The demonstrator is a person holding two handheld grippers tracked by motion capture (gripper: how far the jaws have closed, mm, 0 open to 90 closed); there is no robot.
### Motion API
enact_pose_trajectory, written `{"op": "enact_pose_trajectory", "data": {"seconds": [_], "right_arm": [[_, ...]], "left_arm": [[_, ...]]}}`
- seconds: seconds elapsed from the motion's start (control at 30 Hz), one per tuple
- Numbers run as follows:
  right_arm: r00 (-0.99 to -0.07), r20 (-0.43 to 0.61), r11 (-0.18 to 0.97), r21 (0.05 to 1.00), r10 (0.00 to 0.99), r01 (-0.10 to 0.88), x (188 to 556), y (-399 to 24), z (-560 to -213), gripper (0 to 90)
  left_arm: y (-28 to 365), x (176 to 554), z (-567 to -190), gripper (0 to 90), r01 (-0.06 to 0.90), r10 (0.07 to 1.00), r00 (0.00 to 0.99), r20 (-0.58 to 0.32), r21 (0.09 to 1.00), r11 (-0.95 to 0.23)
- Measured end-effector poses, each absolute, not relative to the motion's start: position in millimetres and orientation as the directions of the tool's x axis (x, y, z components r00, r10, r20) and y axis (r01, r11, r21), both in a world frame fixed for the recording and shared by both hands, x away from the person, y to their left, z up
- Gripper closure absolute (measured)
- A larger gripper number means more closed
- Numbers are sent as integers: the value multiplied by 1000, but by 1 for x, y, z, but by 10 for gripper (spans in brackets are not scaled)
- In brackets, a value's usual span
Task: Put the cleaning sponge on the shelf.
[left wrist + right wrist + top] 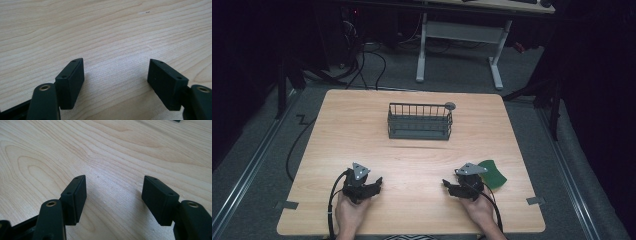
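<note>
Both tools resting released on the desk, nearside of the wire basket: left tool empty, right tool empty beside the green cloth, likely staged for pickup.

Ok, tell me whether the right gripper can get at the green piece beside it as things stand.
Probably yes. The right gripper is open and holds nothing, and the green piece lies flat on the table just at its right, with nothing between them; it would need turning towards it.
</note>
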State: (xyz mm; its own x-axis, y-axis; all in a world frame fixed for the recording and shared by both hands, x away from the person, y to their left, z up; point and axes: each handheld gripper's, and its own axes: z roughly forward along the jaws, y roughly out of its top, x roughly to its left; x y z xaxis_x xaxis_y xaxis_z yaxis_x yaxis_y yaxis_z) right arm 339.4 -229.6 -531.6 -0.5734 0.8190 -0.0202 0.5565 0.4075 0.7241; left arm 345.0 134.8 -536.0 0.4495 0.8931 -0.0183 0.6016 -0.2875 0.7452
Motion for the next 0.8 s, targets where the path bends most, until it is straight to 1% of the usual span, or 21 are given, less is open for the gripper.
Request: {"op": "enact_pose_trajectory", "data": {"seconds": [0.47,0.57,0.63,0.7,0.77,0.8], "right_arm": [[-580,-20,411,724,815,554,340,-230,-532,358],[-582,-23,414,725,813,551,339,-230,-532,356],[-587,-31,424,722,809,547,339,-231,-531,383],[-593,-63,444,727,803,524,337,-232,-528,411],[-591,-50,423,747,805,513,336,-234,-524,427],[-585,-35,404,757,810,513,335,-236,-522,456]], "left_arm": [[135,345,-536,305,600,890,455,-20,746,-290],[135,346,-536,280,601,884,467,-24,742,-297],[135,348,-535,278,604,882,470,-35,741,-293],[136,349,-534,284,610,880,472,-45,738,-289],[136,351,-532,288,611,882,469,-49,739,-283],[136,352,-530,291,609,882,468,-55,744,-277]]}}
